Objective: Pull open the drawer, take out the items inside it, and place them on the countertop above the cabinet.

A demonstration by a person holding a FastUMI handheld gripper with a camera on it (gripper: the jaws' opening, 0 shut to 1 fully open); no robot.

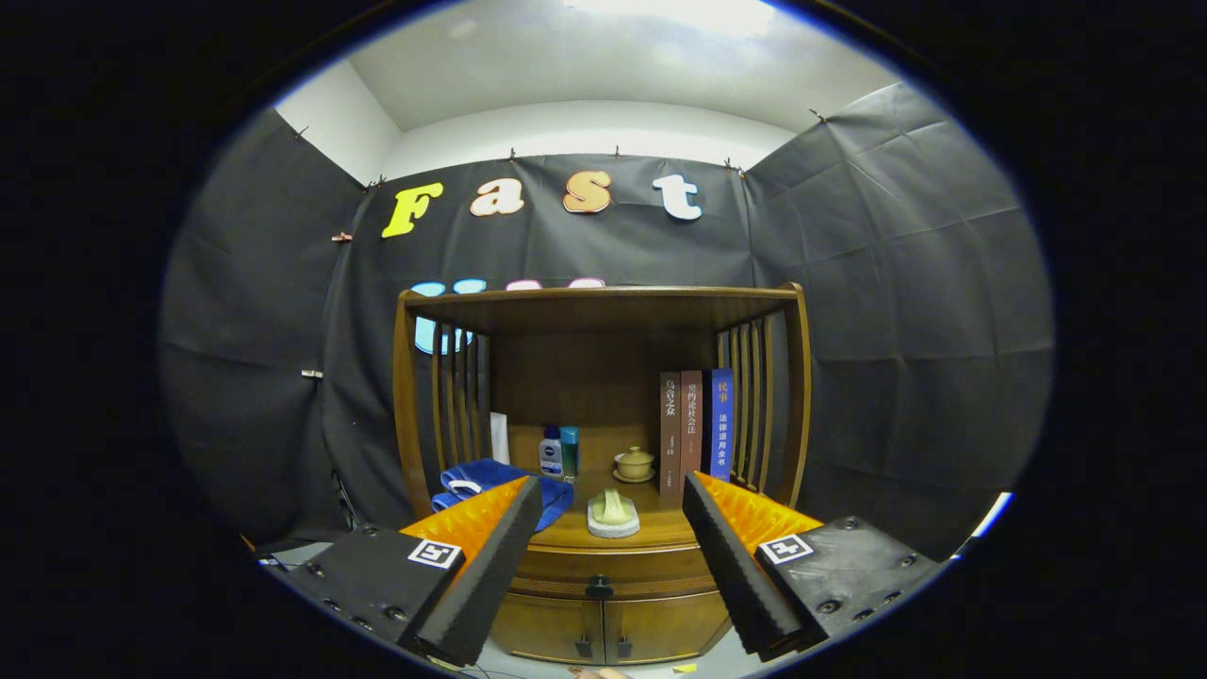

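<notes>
1. Plainly, the gripper [613, 556] hangs in front of the wooden cabinet [603, 453], its two fingers spread wide with nothing held between them.
2. The drawer [613, 571] sits shut, flush with the cabinet front, and its dark knob [599, 588] lies between the fingers and a little beyond their tips.
3. On the bench [651, 533] above the drawer lie a blue cloth [490, 476] by the left finger, a pale soap-like piece on a white dish [613, 514] in the middle, two small bottles [558, 453], a lidded cup on a saucer [634, 464] and a row of books [696, 429] standing at the right.
4. What is inside the drawer cannot be seen while it is closed.
5. The scene fits two stages: a drawer yet to be pulled, with its contents hidden, or one emptied onto the bench and pushed back in.
6. Some of the things on the bench may be the drawer's items, but the pictures do not settle which.
7. Any grasp of the knob would call for lining the fingers up on either side of it and closing squarely, since it is small and round.
</notes>
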